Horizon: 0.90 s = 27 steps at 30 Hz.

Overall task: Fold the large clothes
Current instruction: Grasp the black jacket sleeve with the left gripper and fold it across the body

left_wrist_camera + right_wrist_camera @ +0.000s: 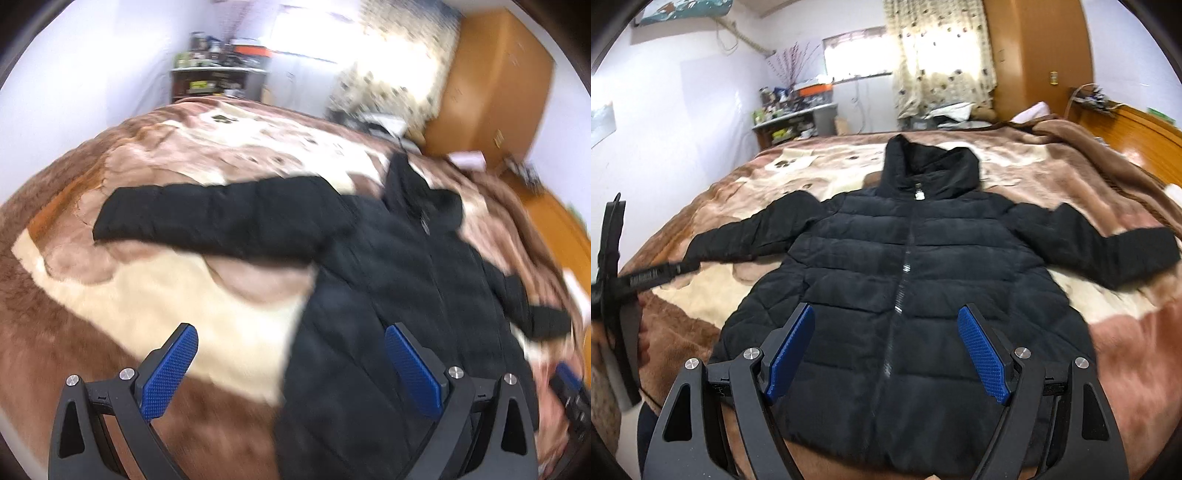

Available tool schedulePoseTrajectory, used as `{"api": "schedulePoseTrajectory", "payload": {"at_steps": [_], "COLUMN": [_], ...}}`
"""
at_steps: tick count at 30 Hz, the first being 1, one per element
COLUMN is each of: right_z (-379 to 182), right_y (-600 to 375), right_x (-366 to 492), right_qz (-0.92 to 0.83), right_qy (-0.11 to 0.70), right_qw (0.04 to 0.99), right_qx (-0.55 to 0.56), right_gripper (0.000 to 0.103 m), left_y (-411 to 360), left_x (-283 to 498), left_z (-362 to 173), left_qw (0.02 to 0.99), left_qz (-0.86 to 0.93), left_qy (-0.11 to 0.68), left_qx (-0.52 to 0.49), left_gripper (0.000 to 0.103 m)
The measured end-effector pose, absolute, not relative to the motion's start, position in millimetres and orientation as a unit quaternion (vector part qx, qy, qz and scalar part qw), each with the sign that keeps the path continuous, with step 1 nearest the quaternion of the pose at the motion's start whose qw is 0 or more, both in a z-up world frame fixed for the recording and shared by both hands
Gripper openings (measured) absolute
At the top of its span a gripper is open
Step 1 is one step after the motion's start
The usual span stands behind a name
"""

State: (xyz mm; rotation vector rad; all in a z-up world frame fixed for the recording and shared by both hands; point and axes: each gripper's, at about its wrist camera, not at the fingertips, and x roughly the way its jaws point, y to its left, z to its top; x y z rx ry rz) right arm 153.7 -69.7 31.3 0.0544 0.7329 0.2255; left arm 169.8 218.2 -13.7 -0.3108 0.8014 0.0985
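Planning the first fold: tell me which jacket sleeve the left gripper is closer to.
The sleeve on the left of the right wrist view: the left gripper sits by its cuff, while the other sleeve stretches off to the opposite side.

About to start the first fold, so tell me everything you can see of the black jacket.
The black jacket is a quilted, puffy hooded coat, lying flat and front up on the brown and cream blanket. It looks zipped shut, with a silver zipper down the middle. Both sleeves are spread out sideways and the hood points toward the window end. The open right claw hovers over its lower half; neither claw grips it.
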Motion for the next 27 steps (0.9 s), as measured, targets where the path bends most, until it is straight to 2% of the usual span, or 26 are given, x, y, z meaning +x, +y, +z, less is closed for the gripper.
{"api": "schedulePoseTrajectory", "payload": {"at_steps": [3, 13, 19, 22, 27], "right_z": [20, -7, -27, -39, -50], "right_y": [-59, -11, 16, 29, 30], "right_x": [189, 271, 293, 302, 311], "right_qz": [0.116, 0.173, 0.199, 0.184, 0.192], "right_qy": [0.371, 0.385, 0.401, 0.41, 0.422], "right_qw": [0.921, 0.906, 0.894, 0.892, 0.886], "right_qx": [0.039, 0.019, -0.012, -0.058, -0.032], "right_gripper": [0.08, 0.081, 0.081, 0.081, 0.081], "left_y": [270, 381, 411, 423, 426], "left_x": [203, 275, 309, 321, 333], "left_z": [-30, -90, -119, -137, -145], "left_qw": [0.888, 0.844, 0.827, 0.802, 0.793], "left_qz": [0.084, 0.153, 0.182, 0.188, 0.221], "left_qy": [0.404, 0.424, 0.431, 0.443, 0.437], "left_qx": [-0.203, -0.29, -0.312, -0.353, -0.362], "left_gripper": [0.102, 0.102, 0.102, 0.102, 0.102]}}
